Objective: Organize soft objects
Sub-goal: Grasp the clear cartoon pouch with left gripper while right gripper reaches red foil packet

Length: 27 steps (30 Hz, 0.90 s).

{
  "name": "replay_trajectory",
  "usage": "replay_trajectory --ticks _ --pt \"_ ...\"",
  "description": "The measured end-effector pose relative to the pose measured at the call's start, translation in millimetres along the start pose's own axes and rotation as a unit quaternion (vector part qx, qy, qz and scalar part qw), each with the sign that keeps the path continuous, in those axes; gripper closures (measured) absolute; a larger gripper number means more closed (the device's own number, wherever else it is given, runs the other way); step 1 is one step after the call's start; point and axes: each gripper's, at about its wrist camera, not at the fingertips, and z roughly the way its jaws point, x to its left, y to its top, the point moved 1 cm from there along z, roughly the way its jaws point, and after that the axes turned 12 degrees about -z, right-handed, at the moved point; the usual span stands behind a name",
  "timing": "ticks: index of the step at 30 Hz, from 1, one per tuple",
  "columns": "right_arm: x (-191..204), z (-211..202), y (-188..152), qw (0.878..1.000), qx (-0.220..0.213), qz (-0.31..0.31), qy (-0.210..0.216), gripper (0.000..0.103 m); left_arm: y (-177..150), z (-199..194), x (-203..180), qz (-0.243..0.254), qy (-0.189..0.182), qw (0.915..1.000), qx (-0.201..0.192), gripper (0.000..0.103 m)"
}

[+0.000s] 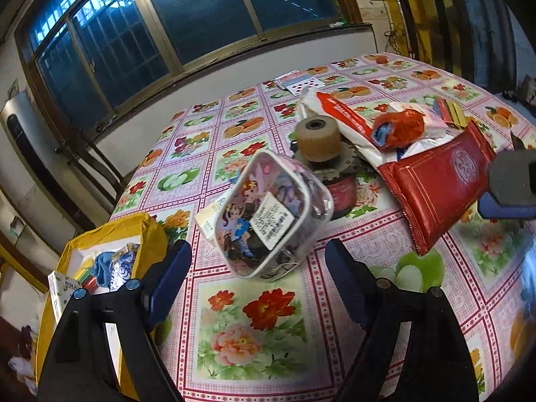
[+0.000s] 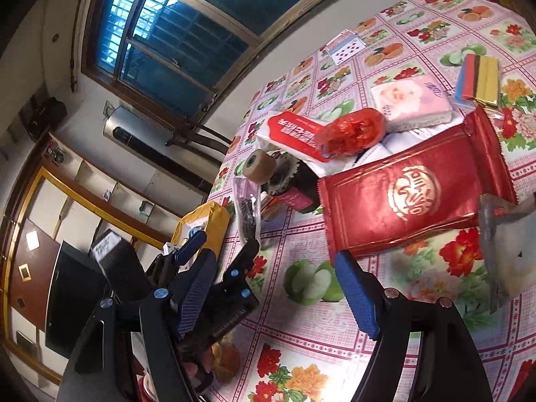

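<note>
Just ahead of my left gripper [image 1: 258, 268], whose jaws stand wide and hold nothing, a clear plastic pouch [image 1: 273, 216] with rounded corners and a cartoon print tilts on the glossy floral tablecloth [image 1: 254, 328]. My right gripper [image 2: 278, 284] is also spread wide and empty, its ribbed blue pads near a shiny, crinkled red foil packet [image 2: 412, 197]. Beyond lie a soft pink tissue pack [image 2: 413, 104] and, left of the pouch, a yellow bag [image 1: 110, 234].

**Around the room**

A barred window [image 1: 150, 30] fills the upper left of the frame. Playing cards [image 1: 299, 82] lie far back on the flowered worktop [image 1: 254, 328]. A silver water heater [image 2: 134, 133] hangs on the left wall.
</note>
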Motion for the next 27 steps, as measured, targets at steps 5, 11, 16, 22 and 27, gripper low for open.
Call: replay_trajectory --ticks 5,11,16,22,27 --pt "-9.4 -2.9 1.4 1.0 -0.004 0.013 0.003 0.027 -1.5 4.8 -23.3 0.048 0.021 0.9986 -0.012 0.021" --pt "-10.2 -1.7 2.3 1.0 -0.005 0.011 0.001 0.027 8.6 21.1 -33.0 0.064 0.057 0.9962 -0.013 0.021" --pt "-26.3 -17.4 6.7 0.999 -0.028 0.024 -0.013 0.027 12.5 31.5 -31.3 0.063 0.06 0.9961 -0.013 0.021" --pt "-53.9 -35.9 4.8 0.995 -0.041 0.087 0.031 0.027 19.7 41.0 -8.3 -0.001 0.032 0.9994 0.015 0.056" --pt "-64.6 -42.6 6.2 0.993 -0.043 0.106 0.026 0.027 23.0 42.3 7.5 -0.042 0.027 0.9986 0.018 0.066"
